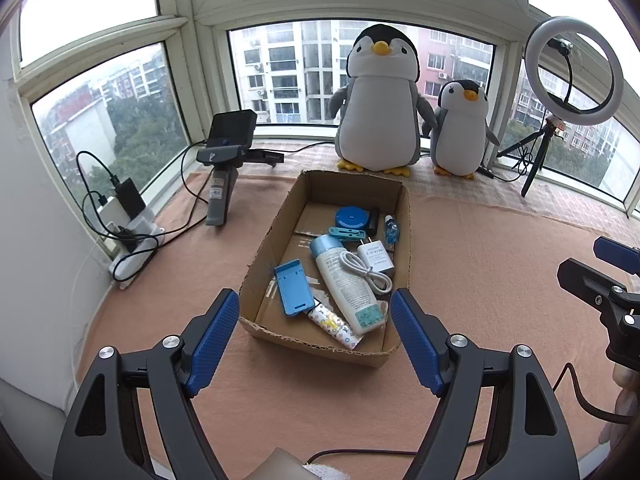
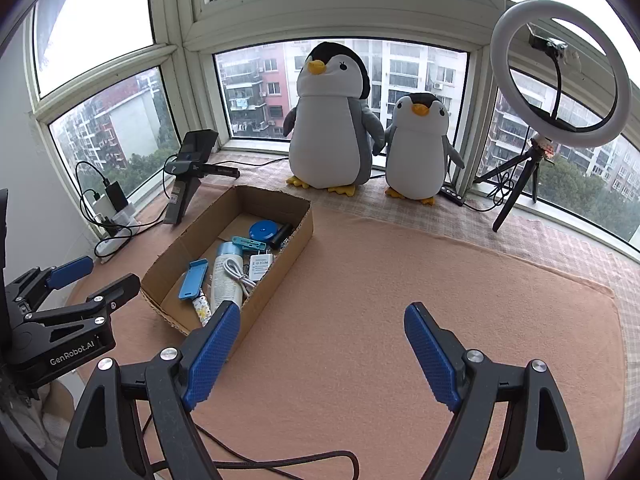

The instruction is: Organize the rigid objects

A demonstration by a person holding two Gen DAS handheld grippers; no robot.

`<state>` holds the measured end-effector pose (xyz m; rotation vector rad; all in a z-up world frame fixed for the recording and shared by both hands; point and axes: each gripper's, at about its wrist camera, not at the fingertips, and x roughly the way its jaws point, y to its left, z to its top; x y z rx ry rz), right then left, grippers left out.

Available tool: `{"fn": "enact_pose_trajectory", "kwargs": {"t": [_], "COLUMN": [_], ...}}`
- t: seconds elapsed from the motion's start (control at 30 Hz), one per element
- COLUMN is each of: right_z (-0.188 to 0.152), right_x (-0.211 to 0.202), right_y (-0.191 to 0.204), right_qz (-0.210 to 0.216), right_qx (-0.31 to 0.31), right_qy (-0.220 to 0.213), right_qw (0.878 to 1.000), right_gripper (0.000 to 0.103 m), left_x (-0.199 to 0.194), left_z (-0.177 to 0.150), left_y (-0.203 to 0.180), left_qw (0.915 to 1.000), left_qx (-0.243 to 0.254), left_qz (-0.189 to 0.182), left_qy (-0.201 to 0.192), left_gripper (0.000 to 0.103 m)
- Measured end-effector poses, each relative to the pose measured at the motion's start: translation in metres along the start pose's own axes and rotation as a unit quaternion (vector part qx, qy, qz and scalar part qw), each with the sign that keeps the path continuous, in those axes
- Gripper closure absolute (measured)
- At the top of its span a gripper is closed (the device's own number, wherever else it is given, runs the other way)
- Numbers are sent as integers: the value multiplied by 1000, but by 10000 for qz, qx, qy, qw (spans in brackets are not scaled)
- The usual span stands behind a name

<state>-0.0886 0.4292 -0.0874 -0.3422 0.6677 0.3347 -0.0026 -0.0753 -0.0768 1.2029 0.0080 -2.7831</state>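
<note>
An open cardboard box (image 1: 260,256) (image 2: 296,240) lies on the pink cloth. Inside are a blue phone stand (image 1: 294,286) (image 2: 193,279), a white bottle with a blue cap (image 1: 346,284) (image 2: 226,276), a patterned tube (image 1: 332,324), a white charger (image 1: 376,258) (image 2: 260,266) with a coiled cable (image 1: 366,272), a blue round case (image 1: 351,218) (image 2: 262,230), a blue clip (image 1: 347,234) and a black item (image 1: 374,220). My left gripper (image 1: 316,336) stands open just before the box's near edge, holding nothing. My right gripper (image 2: 322,352) is open over bare cloth, right of the box.
Two plush penguins (image 1: 378,100) (image 1: 460,128) stand by the window behind the box. A ring light on a tripod (image 1: 572,68) is at the back right. A black device on a stand (image 1: 226,160) and a power strip with chargers (image 1: 128,232) sit at the left.
</note>
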Motion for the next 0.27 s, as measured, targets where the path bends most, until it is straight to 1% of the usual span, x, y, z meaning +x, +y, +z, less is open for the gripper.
{"fn": "enact_pose_trajectory", "kwargs": {"t": [0.27], "right_z": [-1], "right_x": [2], "right_y": [-2], "right_qz": [-9], "right_qx": [-2], "right_qy": [16], "right_qw": [10000], "right_gripper": [22], "left_x": [2], "left_z": [1], "left_y": [-1], "left_qw": [10000], "left_qx": [-1], "left_qz": [14], "left_qy": [-8], "left_gripper": [25]}}
